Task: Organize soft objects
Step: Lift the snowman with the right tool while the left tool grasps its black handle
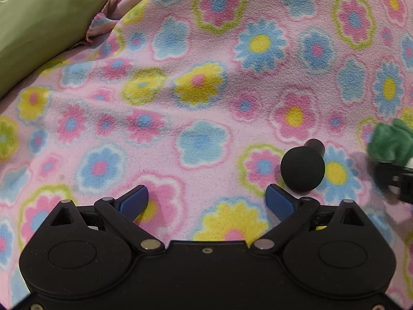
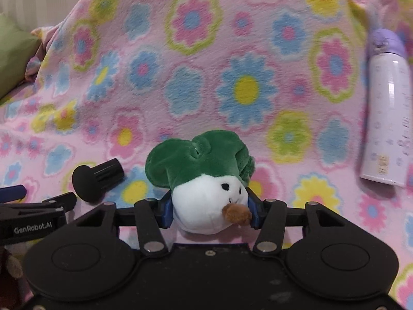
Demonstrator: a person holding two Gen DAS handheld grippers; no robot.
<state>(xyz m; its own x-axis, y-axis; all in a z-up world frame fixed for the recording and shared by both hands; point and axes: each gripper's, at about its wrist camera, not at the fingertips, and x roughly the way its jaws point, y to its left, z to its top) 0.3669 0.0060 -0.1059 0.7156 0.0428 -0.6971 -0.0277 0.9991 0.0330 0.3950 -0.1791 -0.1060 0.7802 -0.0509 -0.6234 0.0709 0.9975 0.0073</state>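
A plush toy [image 2: 204, 180] with a white face, a green leafy top and a brown nose sits between the blue pads of my right gripper [image 2: 209, 213], which is shut on its white body. The same plush toy [image 1: 392, 142] shows as a green blur at the right edge of the left wrist view. My left gripper [image 1: 206, 202] hovers open over the flowered pink blanket [image 1: 206, 90], with nothing between its blue fingers [image 1: 134, 201]. A black knob-shaped object [image 1: 303, 166] lies on the blanket just past its right finger.
A green pillow [image 1: 38, 25] lies at the far left on the blanket's edge. A white bottle with a purple cap [image 2: 388, 108] lies at the right. The black knob-shaped object [image 2: 96, 177] rests left of the plush, beside the left gripper [image 2: 33, 214].
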